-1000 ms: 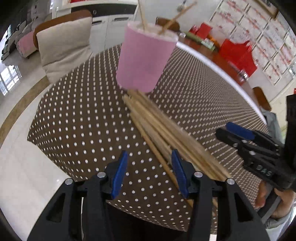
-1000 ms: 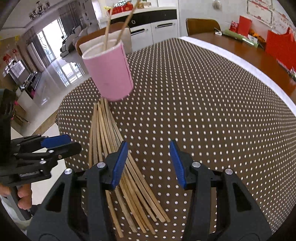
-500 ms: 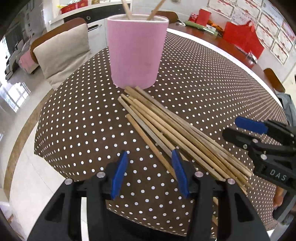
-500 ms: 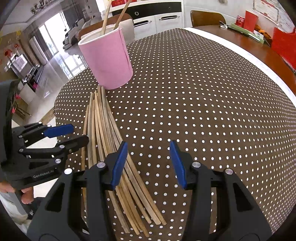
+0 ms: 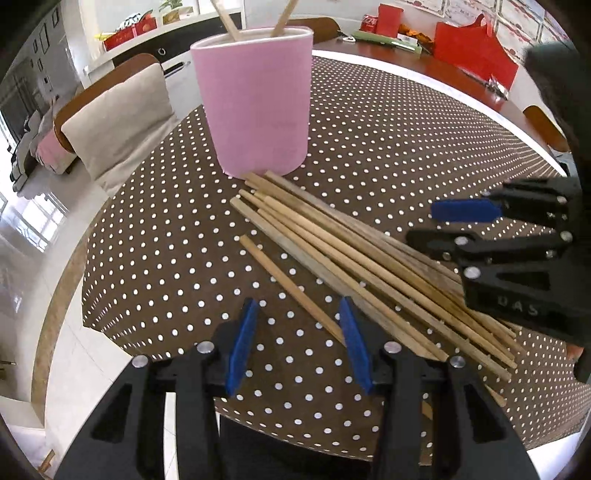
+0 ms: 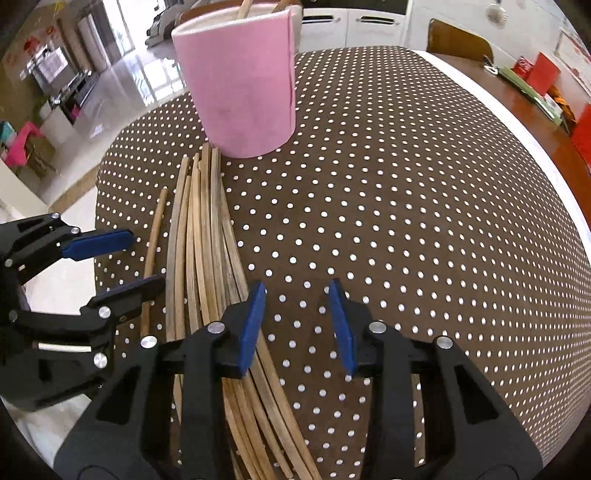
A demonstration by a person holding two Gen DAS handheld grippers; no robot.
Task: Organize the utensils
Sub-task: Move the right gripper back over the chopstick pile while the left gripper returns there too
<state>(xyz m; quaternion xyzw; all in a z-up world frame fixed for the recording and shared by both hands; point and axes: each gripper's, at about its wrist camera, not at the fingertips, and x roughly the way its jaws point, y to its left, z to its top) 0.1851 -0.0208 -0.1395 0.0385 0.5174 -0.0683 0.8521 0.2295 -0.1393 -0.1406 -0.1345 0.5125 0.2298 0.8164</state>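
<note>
A pink cup stands upright on the dotted brown tablecloth with two chopsticks in it. Several wooden chopsticks lie in a loose bundle in front of the cup. One chopstick lies apart on the left of the bundle. My left gripper is open and empty, low over that single chopstick. My right gripper is open and empty, over the bundle's near end and the bare cloth beside it.
A cushioned chair stands past the table's left edge. The cloth's edge drops to the floor close to my left gripper. Red boxes and papers lie on the far wooden table.
Both grippers have moved down and closer to the chopsticks and the cup. My left gripper now straddles the lone chopstick. Both stayed open.
</note>
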